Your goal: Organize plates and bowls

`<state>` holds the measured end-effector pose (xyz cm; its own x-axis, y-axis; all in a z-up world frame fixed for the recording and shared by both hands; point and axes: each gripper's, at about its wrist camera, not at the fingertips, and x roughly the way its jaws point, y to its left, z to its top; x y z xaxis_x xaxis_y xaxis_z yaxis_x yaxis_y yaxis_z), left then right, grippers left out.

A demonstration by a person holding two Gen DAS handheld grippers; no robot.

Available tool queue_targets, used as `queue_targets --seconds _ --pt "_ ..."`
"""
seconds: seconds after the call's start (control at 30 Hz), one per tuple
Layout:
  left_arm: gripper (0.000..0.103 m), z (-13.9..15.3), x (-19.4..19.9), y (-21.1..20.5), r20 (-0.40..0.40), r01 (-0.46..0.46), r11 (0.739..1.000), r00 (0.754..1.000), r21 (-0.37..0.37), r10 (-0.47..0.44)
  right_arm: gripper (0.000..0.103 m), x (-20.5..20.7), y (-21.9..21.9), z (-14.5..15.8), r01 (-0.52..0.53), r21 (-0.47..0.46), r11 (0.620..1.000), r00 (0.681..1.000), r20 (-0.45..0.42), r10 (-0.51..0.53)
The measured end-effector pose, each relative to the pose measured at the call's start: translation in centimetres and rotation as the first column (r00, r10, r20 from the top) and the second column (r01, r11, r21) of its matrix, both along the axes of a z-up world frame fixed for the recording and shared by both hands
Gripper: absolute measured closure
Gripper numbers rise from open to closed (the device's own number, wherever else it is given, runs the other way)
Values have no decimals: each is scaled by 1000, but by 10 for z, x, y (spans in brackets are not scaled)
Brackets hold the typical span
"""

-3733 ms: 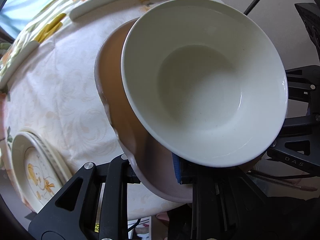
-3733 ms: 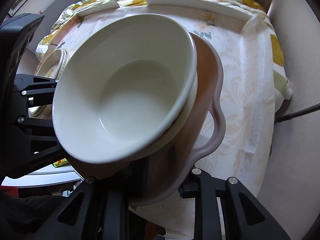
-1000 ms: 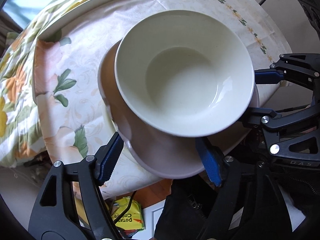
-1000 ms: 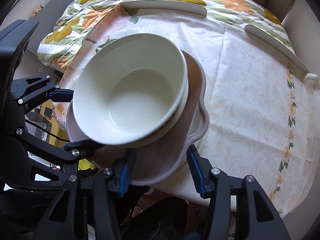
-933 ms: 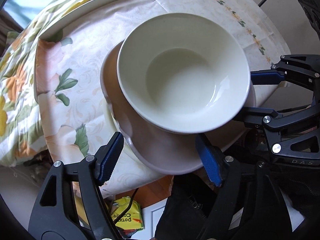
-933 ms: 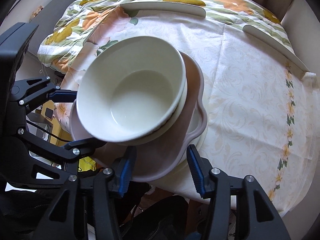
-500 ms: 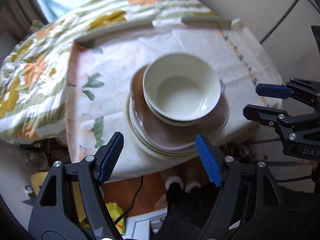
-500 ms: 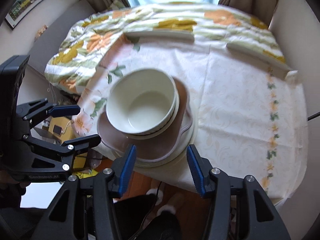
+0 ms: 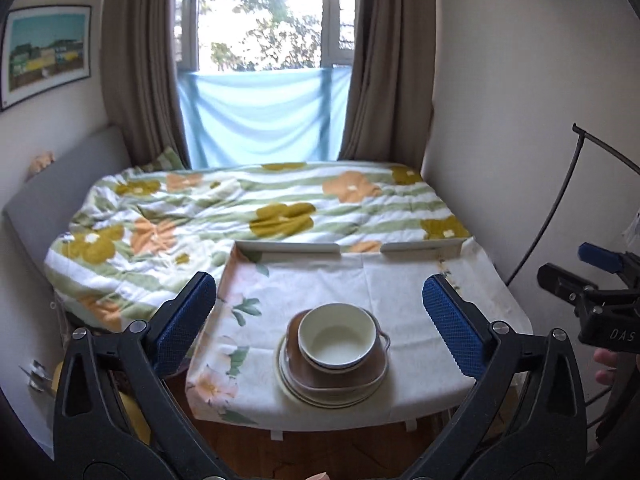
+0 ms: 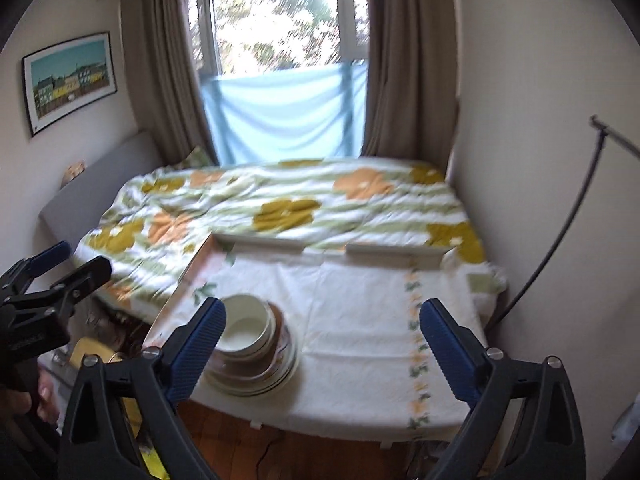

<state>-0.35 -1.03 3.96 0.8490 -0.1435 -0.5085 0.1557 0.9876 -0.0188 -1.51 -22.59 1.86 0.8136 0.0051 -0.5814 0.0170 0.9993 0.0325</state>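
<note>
The left gripper (image 9: 320, 316) is opening, its blue pads spread wide with nothing between them; the right gripper (image 10: 322, 334) is opening too and grips nothing. Both point down at a slant, well above the table (image 9: 400, 280). The stack of plates (image 9: 332, 376), topped by a brown dish (image 9: 340, 376) and a white bowl (image 9: 337, 340), sits on the tablecloth below and ahead of the left gripper, centred between its fingers. The right wrist view shows the same stack (image 10: 256, 356) blurred, partly hidden behind its left finger (image 10: 196, 348). Only the left view shows fingertips of the person's hand (image 9: 606, 366) under the right gripper. Beyond the table lie a floral quilt (image 9: 256, 208) and the curtained window (image 9: 264, 16)
</note>
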Motion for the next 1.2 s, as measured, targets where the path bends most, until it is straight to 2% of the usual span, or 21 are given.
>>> queue_targets --seconds 0.13,0.3,1.2 --pt "0 4 -15 1 45 -6 1000 999 -4 7 5 -12 0 6 48 -17 999 997 58 -47" --pt "0 0 -22 -3 78 -11 999 997 41 8 5 -20 0 5 70 -9 998 993 94 -69" --pt "0 -1 -13 5 94 -26 997 995 67 20 5 -13 7 -2 81 -12 997 992 101 -79"
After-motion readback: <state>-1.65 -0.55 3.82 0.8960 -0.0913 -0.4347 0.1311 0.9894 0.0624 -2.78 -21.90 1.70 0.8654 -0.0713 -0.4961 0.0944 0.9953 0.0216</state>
